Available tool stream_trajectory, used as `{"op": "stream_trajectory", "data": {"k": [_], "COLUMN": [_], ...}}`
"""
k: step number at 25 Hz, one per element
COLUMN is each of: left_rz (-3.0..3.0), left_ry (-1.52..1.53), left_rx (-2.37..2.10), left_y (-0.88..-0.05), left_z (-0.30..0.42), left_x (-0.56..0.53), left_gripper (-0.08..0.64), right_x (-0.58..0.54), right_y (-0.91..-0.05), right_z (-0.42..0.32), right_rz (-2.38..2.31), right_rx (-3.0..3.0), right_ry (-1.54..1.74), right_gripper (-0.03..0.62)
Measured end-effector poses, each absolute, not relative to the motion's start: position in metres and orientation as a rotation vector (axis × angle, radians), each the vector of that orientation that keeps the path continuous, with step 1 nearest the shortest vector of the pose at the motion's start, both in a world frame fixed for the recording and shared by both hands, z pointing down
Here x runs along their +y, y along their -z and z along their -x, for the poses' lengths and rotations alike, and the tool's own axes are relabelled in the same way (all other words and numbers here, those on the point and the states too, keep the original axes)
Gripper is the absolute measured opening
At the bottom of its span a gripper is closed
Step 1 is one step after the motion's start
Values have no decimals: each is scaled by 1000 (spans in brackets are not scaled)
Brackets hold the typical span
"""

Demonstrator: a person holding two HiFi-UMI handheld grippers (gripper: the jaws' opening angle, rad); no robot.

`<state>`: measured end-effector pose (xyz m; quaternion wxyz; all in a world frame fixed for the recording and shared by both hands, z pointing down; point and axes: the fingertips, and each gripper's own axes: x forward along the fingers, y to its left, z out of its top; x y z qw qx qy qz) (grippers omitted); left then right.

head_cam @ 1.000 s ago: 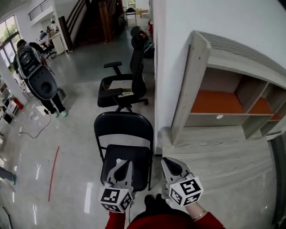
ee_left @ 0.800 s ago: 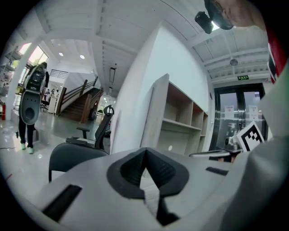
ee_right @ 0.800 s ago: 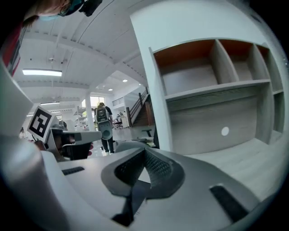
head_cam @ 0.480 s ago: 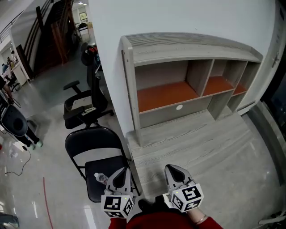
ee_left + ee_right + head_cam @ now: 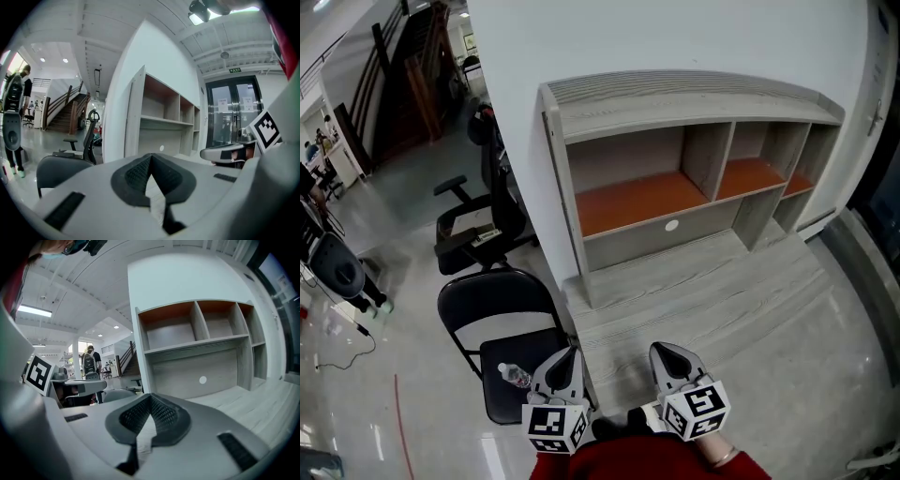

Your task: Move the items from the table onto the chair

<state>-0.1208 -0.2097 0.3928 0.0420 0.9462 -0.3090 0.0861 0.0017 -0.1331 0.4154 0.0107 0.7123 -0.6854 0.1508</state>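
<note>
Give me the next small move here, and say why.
Probably look along the desk for anything left: the left gripper and right gripper are shut and empty, no item shows on the desk or its shelves, and a bottle already lies on the chair.

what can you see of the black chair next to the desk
The black chair has a curved padded backrest, a square padded seat and a thin dark frame, apparently metal. It stands upright on the glossy floor, beside the end of the pale wooden desk; contact can't be judged. A small clear bottle lies on the seat. The left gripper hides the seat's near right corner.
</note>
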Motion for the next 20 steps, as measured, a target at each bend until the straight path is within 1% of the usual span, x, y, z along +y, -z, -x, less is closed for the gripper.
{"op": "stream_trajectory", "data": {"k": [20], "left_rz": [-2873], "left_ry": [-312], "left_rx": [-968], "left_y": [-398], "left_z": [117], "left_x": [-208], "left_gripper": [8], "right_x": [-141], "right_y": [-416], "right_z": [-4], "right_rz": [-2178], "right_rx": [-2160], "right_ry": [-454], "right_gripper": [11]}}
